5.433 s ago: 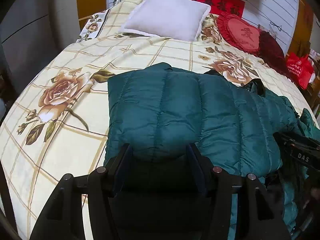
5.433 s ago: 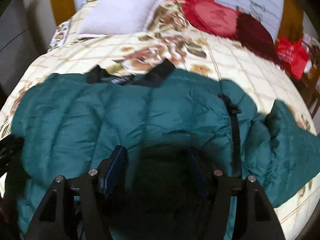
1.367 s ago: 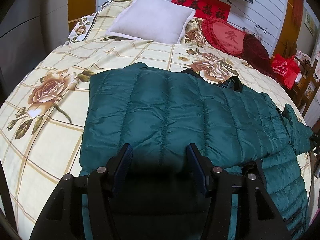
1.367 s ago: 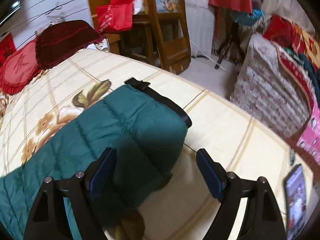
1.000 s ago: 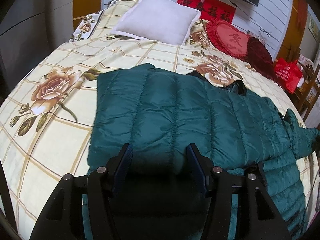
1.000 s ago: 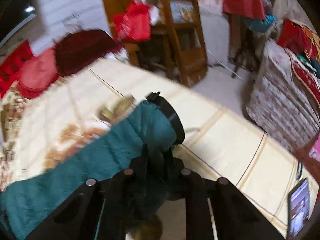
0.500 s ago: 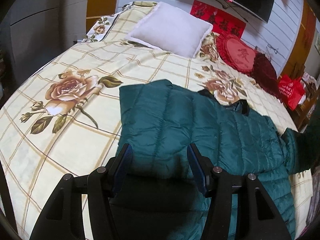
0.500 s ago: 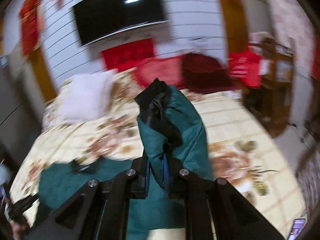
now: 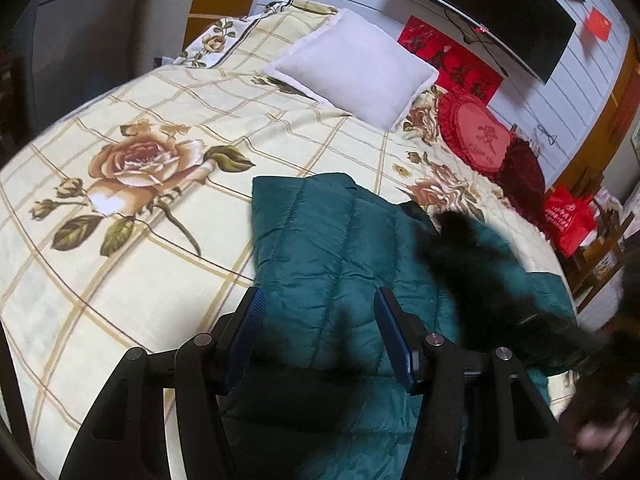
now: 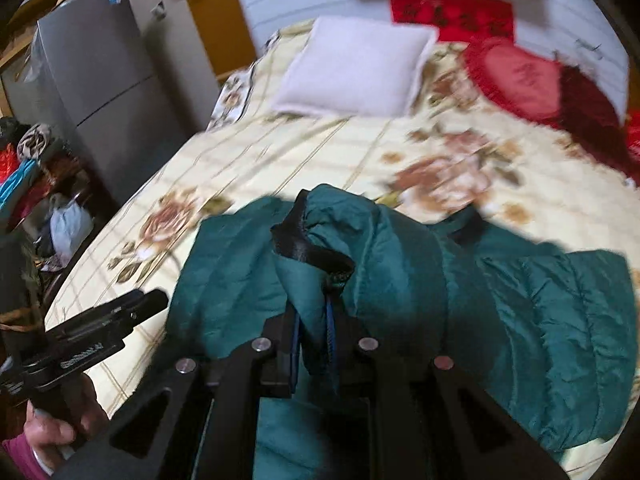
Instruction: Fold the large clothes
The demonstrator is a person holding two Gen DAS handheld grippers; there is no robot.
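Floral bed point(image 9: 160, 288): jacket point(image 9: 320, 248), pillow point(image 9: 356, 80).

Teal quilted puffer jacket point(image 9: 320, 248) with black cuff point(image 10: 308, 248), cream bedspread point(image 9: 140, 240) with tan grid and roses, white pillow point(image 9: 356, 68), red heart cushion point(image 9: 476, 140), blue-padded black tongs point(image 9: 320, 320).

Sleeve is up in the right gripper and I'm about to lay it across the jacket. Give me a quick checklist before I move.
1. Right gripper shut on the sleeve: ok.
2. Black cuff free beyond the fingers: ok.
3. Left gripper open, gripping nothing: ok.
4. Green puffer jacket body flat on the bedspread: ok on its left side; right side blurred, cannot tell.
5. White pillow clear of the jacket: ok.
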